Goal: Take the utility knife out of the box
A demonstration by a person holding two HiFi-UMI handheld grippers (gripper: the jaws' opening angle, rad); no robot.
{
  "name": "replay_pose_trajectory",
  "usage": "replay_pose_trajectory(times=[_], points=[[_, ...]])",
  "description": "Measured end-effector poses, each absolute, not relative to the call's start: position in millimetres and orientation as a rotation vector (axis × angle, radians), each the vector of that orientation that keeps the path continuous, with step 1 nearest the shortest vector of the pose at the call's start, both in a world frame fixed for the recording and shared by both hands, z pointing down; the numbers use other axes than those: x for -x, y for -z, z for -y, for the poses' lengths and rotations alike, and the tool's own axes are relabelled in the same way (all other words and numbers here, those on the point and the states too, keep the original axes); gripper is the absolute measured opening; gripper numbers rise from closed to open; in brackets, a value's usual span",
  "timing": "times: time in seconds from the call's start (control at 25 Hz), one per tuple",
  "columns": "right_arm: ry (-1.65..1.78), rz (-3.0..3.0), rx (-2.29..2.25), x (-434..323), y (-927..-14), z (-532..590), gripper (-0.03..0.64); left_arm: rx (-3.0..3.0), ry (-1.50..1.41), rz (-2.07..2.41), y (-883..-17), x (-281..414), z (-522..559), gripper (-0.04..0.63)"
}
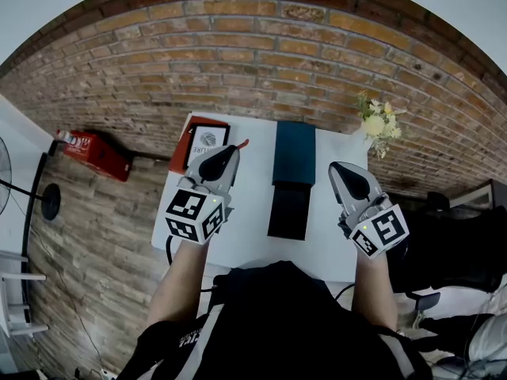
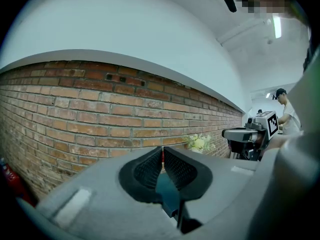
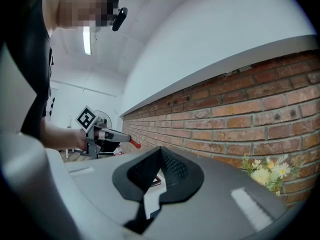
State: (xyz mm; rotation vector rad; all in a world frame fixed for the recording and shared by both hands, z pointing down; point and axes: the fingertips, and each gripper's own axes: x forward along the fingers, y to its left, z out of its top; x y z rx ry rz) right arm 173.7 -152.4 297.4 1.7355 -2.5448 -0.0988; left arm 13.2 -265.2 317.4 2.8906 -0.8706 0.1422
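while the ribbed black pads of the left gripper (image 2: 161,153) stand pressed almost together on a thin red sliver, the utility knife (image 3: 135,144) juts past their tips as a short red stub, out of the box and held above the table. the right gripper (image 3: 159,151) has its own dimpled pads closed tip to tip with nothing between them. between the two sets of fingers lies the box (image 1: 294,153), a long dark teal rectangle with a matte black section (image 1: 288,210) at its near end, both flat on the smooth white table (image 1: 253,240). just beyond and outboard of the left fingers a red-and-black packet with a white panel (image 1: 203,142) rests by the far left corner. past the right fingers pale yellow flowers (image 1: 379,121) stand at the far right corner against a rough brick wall (image 1: 261,54). the floor (image 1: 95,236) is wood plank, with a red extinguisher (image 1: 97,153) lying well to the left. bare white tabletop shows on either side of the box under both grippers.
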Motion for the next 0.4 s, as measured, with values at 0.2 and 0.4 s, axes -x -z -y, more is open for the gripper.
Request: replay_pose_trajectory(times=[0.2, 0.4], points=[[0.122, 2.565, -1.707, -165.6, -290.7, 152.2, -0.002, -2.886, -0.135, 0.874, -317.3, -12.6, 265.9, 0.017], [0.126, 2.565, -1.702, -165.9, -291.2, 151.4, -0.002, -2.885, -0.132, 0.876, -317.1, -13.4, 266.0, 0.017]])
